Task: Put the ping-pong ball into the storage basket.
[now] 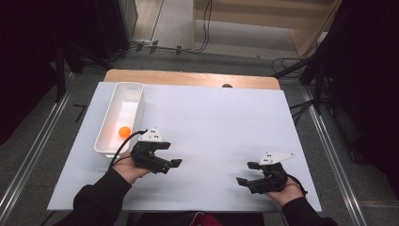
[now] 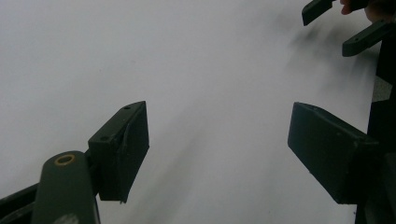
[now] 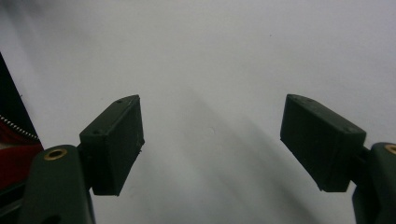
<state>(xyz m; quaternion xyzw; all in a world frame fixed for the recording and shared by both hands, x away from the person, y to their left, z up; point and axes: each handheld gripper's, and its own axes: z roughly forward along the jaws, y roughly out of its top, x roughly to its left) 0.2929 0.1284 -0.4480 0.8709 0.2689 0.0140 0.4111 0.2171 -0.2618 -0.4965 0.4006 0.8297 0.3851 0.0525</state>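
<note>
An orange ball (image 1: 124, 131) lies in the near part of a long white bin (image 1: 134, 89) at the table's left side. Just to the right of the bin's near end, my left gripper (image 1: 170, 154) is held in a hand and points right, a short way from the ball. Its jaws stand wide open (image 2: 217, 149) over bare white table, with nothing between them. My right gripper (image 1: 248, 173) sits near the front right of the table and points left, also open (image 3: 212, 140) and empty. The right gripper (image 2: 343, 25) also shows far off in the left gripper view.
The white table top (image 1: 211, 122) stretches between the two grippers and beyond them. A wooden strip (image 1: 188, 77) runs along its far edge. Cables and dark stands sit on the floor around the table. Red cloth (image 3: 11, 161) shows at the table's near edge.
</note>
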